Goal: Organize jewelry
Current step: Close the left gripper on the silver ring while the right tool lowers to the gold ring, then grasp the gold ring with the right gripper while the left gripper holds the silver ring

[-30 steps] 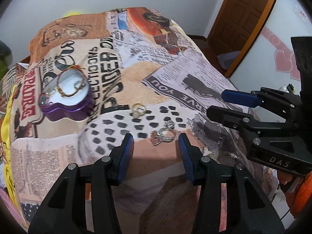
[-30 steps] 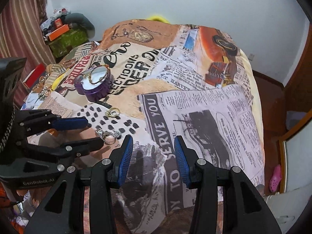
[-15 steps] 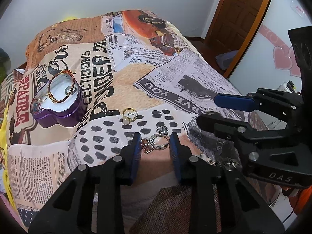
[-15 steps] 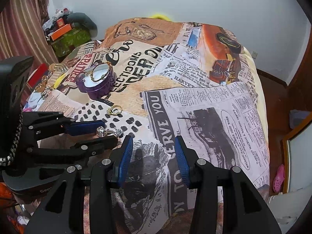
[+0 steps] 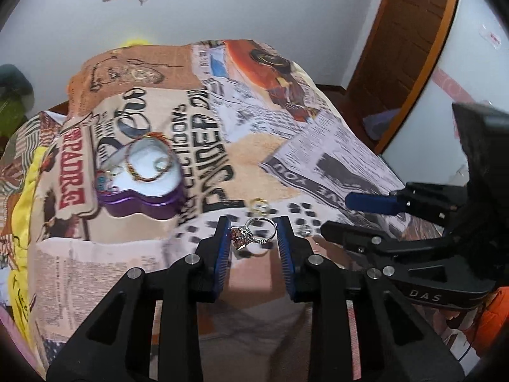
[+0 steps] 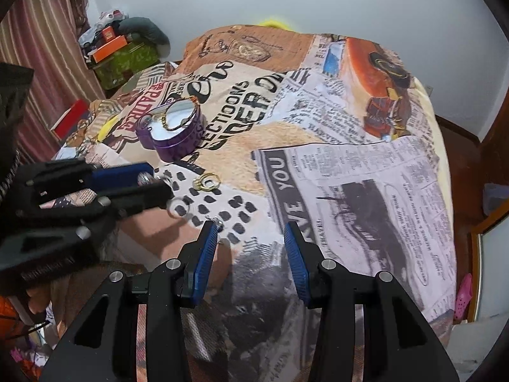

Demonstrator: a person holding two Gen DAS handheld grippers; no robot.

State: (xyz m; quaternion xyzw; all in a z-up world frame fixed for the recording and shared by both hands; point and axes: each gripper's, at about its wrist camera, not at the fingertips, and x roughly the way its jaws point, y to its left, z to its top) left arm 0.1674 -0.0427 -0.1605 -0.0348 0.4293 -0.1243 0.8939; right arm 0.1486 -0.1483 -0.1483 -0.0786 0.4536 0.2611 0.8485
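My left gripper [image 5: 253, 234] is shut on a silver ring with a pink stone [image 5: 251, 230] and holds it above the bedspread. A purple heart-shaped jewelry box [image 5: 143, 187] with a white inside holds a gold bracelet and small rings; it lies up and left of the gripper and shows in the right wrist view [image 6: 173, 132]. A gold ring [image 5: 259, 205] lies on the cover just beyond the held ring and shows in the right wrist view [image 6: 206, 181]. A small silver piece [image 5: 303, 229] lies to the right. My right gripper [image 6: 251, 238] is open and empty over the cover; it appears in the left wrist view [image 5: 356, 216].
The newspaper-print bedspread [image 6: 350, 165] covers the bed. A wooden door [image 5: 404, 41] stands at the right. Boxes and clutter [image 6: 124, 51] sit by the curtain at the left. A pink shoe [image 6: 463, 289] lies on the floor to the right.
My left gripper closed on the silver ring with the pink stone and lifted it off the cover. The right gripper stayed open and shifted little.
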